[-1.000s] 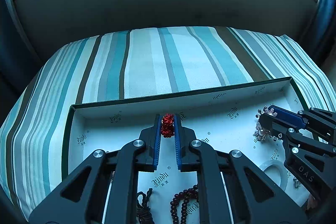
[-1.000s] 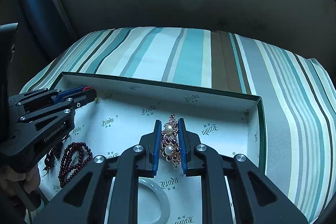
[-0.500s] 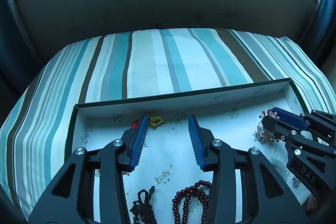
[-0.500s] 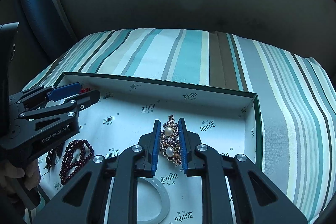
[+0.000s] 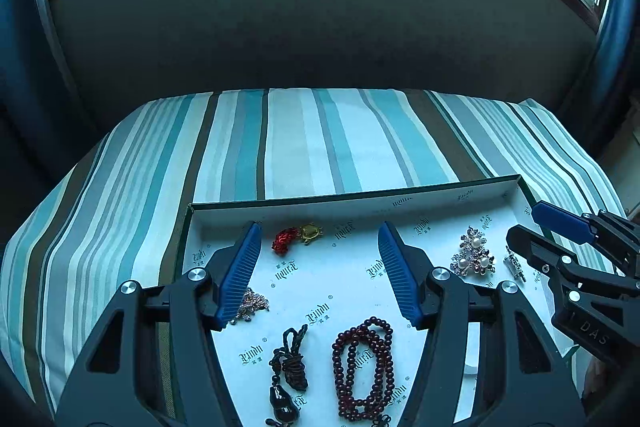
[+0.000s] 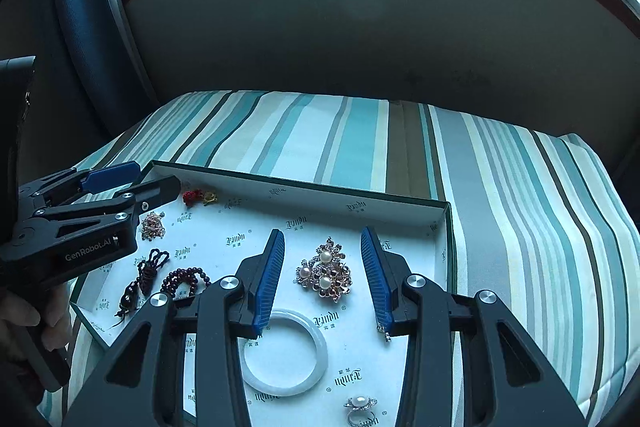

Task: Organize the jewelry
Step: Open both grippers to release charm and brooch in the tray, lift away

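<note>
A shallow white box (image 5: pixel 360 205) (image 6: pixel 320 193) with a green rim lies on a striped cushion. My left gripper (image 5: pixel 320 263) is open and empty; a red knotted charm with a gold turtle (image 5: pixel 298 235) lies in the box just beyond its tips, also in the right wrist view (image 6: pixel 200 196). My right gripper (image 6: pixel 322 275) is open and empty, with a pearl brooch (image 6: pixel 325 273) lying flat between its fingers, also in the left wrist view (image 5: pixel 474 257).
Also in the box: a dark red bead bracelet (image 5: pixel 364 367), a dark knotted cord pendant (image 5: pixel 290 367), a small rose-gold piece (image 5: pixel 252 303), a white bangle (image 6: pixel 284 353), a pearl ring (image 6: pixel 360 407), a small silver clasp (image 5: pixel 514 267). The striped cushion (image 5: pixel 320 143) meets a dark wall behind.
Both grippers have opened and drawn back. The left one let go of the red charm at the box's far left; the right one let go of the pearl brooch, which now lies flat.
</note>
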`<act>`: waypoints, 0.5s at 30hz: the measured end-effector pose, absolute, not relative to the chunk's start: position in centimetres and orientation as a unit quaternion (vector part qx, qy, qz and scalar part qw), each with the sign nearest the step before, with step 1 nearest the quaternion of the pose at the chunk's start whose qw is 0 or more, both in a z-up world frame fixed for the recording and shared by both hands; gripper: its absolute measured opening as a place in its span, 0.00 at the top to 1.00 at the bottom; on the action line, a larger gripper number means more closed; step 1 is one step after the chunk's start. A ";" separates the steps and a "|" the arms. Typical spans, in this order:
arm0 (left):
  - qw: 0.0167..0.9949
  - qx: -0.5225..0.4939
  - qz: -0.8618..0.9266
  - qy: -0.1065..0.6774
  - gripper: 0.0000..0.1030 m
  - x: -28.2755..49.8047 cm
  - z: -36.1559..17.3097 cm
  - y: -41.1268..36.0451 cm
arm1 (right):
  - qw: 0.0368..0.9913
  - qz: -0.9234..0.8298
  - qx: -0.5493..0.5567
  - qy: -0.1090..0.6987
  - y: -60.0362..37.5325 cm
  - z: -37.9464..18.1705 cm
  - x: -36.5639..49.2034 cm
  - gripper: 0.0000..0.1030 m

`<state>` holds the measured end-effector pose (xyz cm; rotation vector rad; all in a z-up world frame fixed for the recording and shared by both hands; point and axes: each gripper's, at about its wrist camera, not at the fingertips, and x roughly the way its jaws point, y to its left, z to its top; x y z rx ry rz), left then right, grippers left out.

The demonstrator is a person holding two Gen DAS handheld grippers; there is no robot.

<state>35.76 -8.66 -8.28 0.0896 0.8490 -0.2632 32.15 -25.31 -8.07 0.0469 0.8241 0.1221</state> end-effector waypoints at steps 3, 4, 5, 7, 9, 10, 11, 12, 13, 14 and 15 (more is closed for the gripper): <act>0.906 0.045 -0.131 0.400 0.41 34.1 -7.3 -8.5 | 0.916 0.056 0.021 0.397 -25.2 -7.5 30.9 0.61; 0.907 0.046 -0.132 0.397 0.41 33.5 -7.0 -8.4 | 0.916 0.055 0.021 0.397 -25.2 -7.4 30.6 0.61; 0.908 0.046 -0.134 0.394 0.41 32.8 -6.8 -8.3 | 0.916 0.054 0.020 0.398 -25.2 -7.3 30.1 0.61; 0.909 0.045 -0.138 0.391 0.41 31.2 -6.5 -8.1 | 0.914 0.050 0.020 0.401 -25.2 -7.3 28.9 0.61; 0.908 0.045 -0.144 0.392 0.41 29.7 -6.4 -7.9 | 0.911 0.050 0.020 0.408 -25.1 -7.5 27.7 0.61; 0.907 0.046 -0.145 0.392 0.41 29.0 -6.4 -7.8 | 0.910 0.050 0.021 0.411 -25.0 -7.6 27.2 0.61; 0.907 0.047 -0.146 0.393 0.41 28.3 -6.4 -7.7 | 0.909 0.049 0.023 0.414 -24.9 -7.7 26.6 0.61; 0.906 0.049 -0.146 0.394 0.41 27.7 -6.5 -7.6 | 0.907 0.048 0.025 0.417 -24.9 -7.9 26.0 0.61; 0.905 0.049 -0.146 0.396 0.41 27.0 -6.6 -7.5 | 0.906 0.047 0.027 0.420 -24.8 -8.1 25.3 0.61; 0.904 0.048 -0.145 0.398 0.41 26.3 -6.7 -7.2 | 0.904 0.046 0.027 0.423 -24.7 -8.2 24.7 0.61; 0.903 0.045 -0.145 0.402 0.41 25.7 -6.9 -7.0 | 0.903 0.043 0.027 0.426 -24.6 -8.4 24.1 0.61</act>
